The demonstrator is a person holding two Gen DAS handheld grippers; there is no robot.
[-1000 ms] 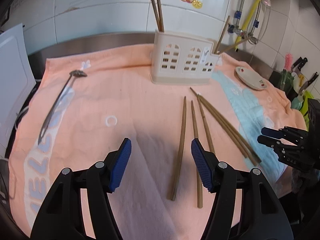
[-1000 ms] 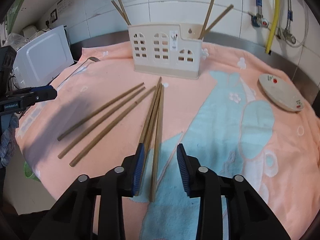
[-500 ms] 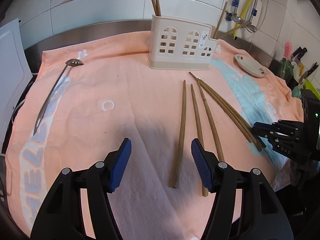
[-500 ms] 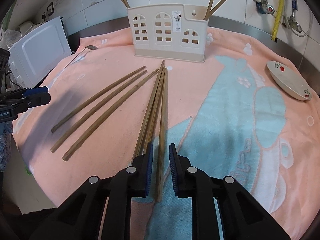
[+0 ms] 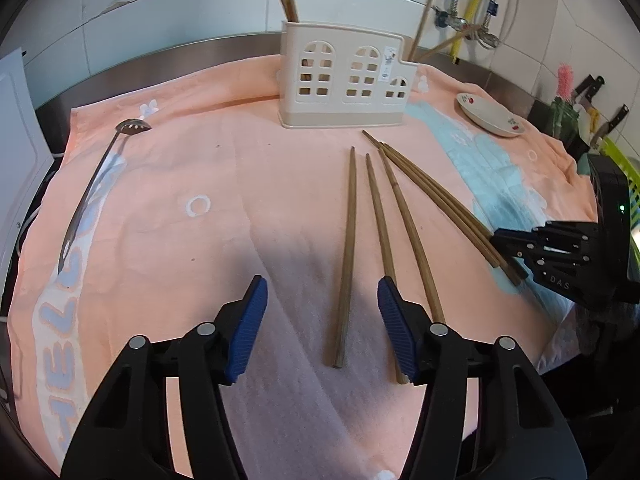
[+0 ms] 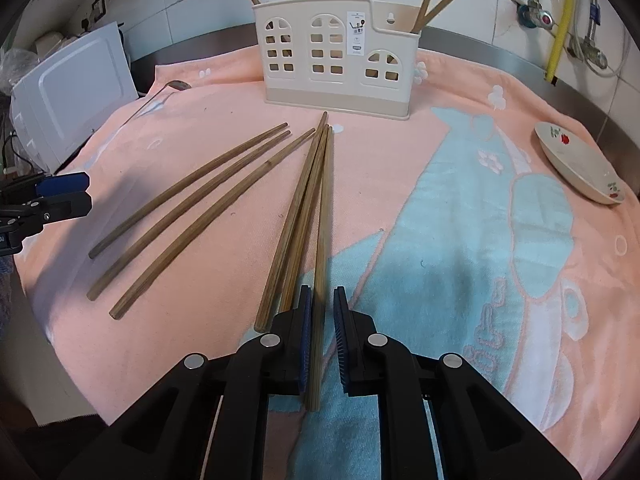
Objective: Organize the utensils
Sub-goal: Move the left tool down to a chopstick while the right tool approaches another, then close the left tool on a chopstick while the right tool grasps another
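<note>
Several wooden chopsticks lie on a pink towel [image 6: 400,160]. Three spread ones [image 6: 192,216] lie left; a tight bundle of three [image 6: 308,200] lies in the middle. My right gripper [image 6: 323,308] has its jaws narrowed around the near end of the bundle's rightmost chopstick [image 6: 323,240], with a small gap still showing on the right side. My left gripper [image 5: 320,320] is open low over the towel, straddling the near ends of two spread chopsticks [image 5: 348,240]. The cream utensil holder [image 6: 336,64] stands at the back with chopsticks in it. A slotted metal spoon [image 5: 92,196] lies far left.
A small white dish [image 6: 580,168] with a red print sits on the towel at the right. A white appliance [image 6: 72,96] stands off the left edge. Pipes and a yellow hose [image 6: 560,20] run on the tiled wall behind. Knives [image 5: 592,92] stand at the far right.
My right gripper has moved forward and down onto the bundle, and its jaws have narrowed around one chopstick. My left gripper stayed open and moved slightly closer to the spread chopsticks.
</note>
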